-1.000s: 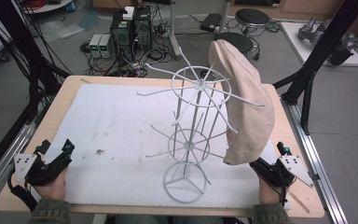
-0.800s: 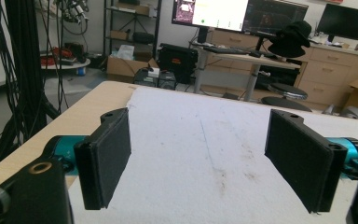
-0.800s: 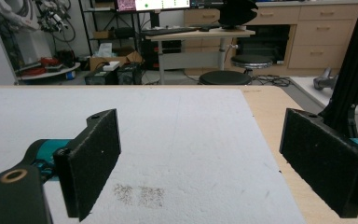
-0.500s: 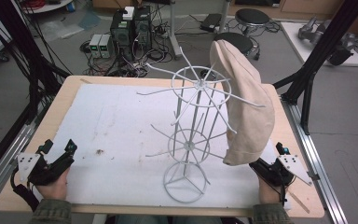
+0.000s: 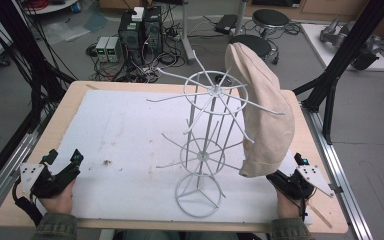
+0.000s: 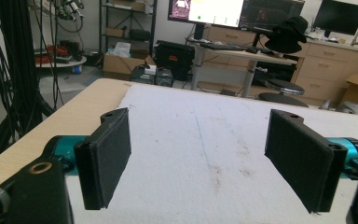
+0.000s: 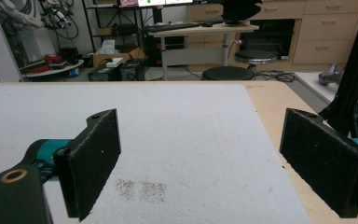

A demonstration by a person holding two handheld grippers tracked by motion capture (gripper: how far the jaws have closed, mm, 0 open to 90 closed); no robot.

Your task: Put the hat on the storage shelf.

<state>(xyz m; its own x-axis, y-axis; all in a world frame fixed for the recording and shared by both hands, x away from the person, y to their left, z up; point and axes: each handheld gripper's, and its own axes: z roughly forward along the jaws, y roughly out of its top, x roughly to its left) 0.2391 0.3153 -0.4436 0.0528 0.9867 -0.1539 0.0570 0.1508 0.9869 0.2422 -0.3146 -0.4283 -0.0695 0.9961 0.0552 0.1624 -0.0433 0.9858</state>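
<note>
Both grippers sit low at the near edge of the bench [image 5: 70, 107], one at each corner. The left gripper [image 5: 62, 159] rests at the near left, held in a hand [image 5: 60, 196], and its jaws stand wide apart with nothing between them; the left gripper view looks straight through the gap onto the stained white mat [image 6: 205, 154]. Over on the near right, the right gripper [image 5: 284, 170] lies partly tucked behind the hanging cap, and in its own view its jaws are also spread wide and empty over the white mat.

In the middle of the bench stands the white wire rack [image 5: 205, 150], upright on its ring base, spokes fanning out from the top hub. The beige cap [image 5: 260, 110] hangs on the rack's right side, draped down over a spoke, its lower edge just above the right gripper and not touching it, as far as the high view shows.
</note>
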